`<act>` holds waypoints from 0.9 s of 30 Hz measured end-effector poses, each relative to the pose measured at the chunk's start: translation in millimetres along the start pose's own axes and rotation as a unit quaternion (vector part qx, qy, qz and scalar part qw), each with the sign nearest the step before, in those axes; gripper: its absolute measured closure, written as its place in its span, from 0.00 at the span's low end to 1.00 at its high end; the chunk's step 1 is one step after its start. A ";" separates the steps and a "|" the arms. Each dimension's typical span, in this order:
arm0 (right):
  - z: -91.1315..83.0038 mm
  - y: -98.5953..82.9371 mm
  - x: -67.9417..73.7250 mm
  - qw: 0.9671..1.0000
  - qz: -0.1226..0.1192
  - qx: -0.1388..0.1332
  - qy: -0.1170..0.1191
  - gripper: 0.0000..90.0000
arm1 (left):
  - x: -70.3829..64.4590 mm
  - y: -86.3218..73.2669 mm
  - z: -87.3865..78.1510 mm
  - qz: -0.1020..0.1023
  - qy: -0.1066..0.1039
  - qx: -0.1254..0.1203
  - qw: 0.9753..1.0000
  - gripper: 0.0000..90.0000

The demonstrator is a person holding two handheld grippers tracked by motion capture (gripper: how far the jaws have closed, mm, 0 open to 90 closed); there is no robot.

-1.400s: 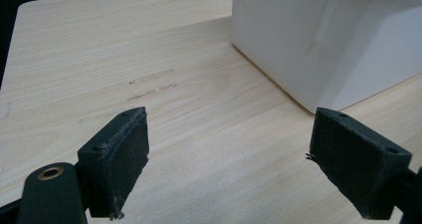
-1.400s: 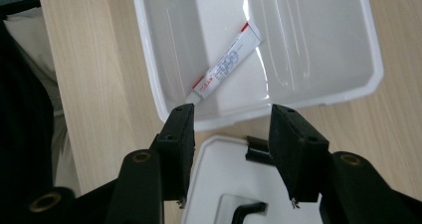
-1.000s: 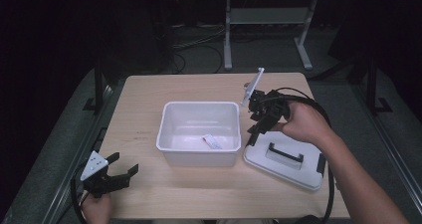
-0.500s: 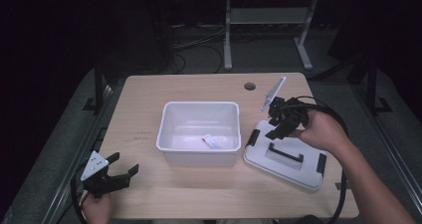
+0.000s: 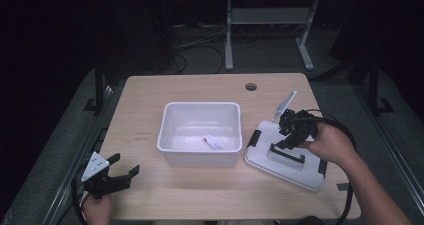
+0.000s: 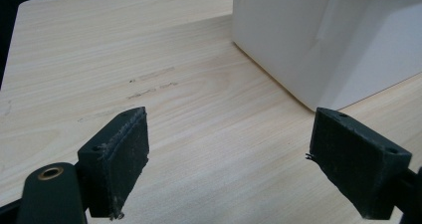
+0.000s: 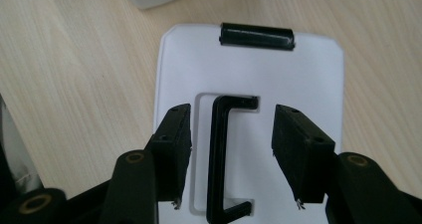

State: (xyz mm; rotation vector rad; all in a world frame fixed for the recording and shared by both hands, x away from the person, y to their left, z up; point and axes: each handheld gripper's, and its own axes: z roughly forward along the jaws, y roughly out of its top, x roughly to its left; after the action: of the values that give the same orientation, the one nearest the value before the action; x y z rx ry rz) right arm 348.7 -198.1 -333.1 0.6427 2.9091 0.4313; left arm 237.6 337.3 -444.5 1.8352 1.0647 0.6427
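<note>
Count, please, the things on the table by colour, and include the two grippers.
White: 3, the bin, the lid and the small packet inside the bin.
Black: 2, the left gripper and the right gripper, whose fingers stand on both sides of the lid's black handle.
Total: 5.

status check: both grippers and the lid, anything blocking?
Right gripper open, jaws straddling the lid's black handle, not closed. Left gripper open, idle at table edge. Lid flat beside bin. Nothing in the way.
</note>
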 end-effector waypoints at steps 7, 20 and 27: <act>11.7 -17.2 -1.3 1.000 0.015 0.000 0.000 0.54 | -0.6 -0.1 0.5 0.000 0.000 0.001 1.000 0.17; 34.2 -33.7 -0.5 1.000 0.019 0.008 -0.002 0.54 | -0.9 -0.1 0.7 0.001 0.000 0.002 1.000 0.17; 45.2 -37.6 0.9 1.000 0.019 0.016 -0.002 0.57 | -0.7 -0.1 0.5 0.001 0.000 0.002 1.000 0.17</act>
State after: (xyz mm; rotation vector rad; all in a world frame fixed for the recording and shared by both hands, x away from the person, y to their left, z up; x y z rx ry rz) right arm 341.6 -219.1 -387.6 0.7032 2.9100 0.3883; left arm 237.6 336.5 -444.8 1.8390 1.0660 0.6423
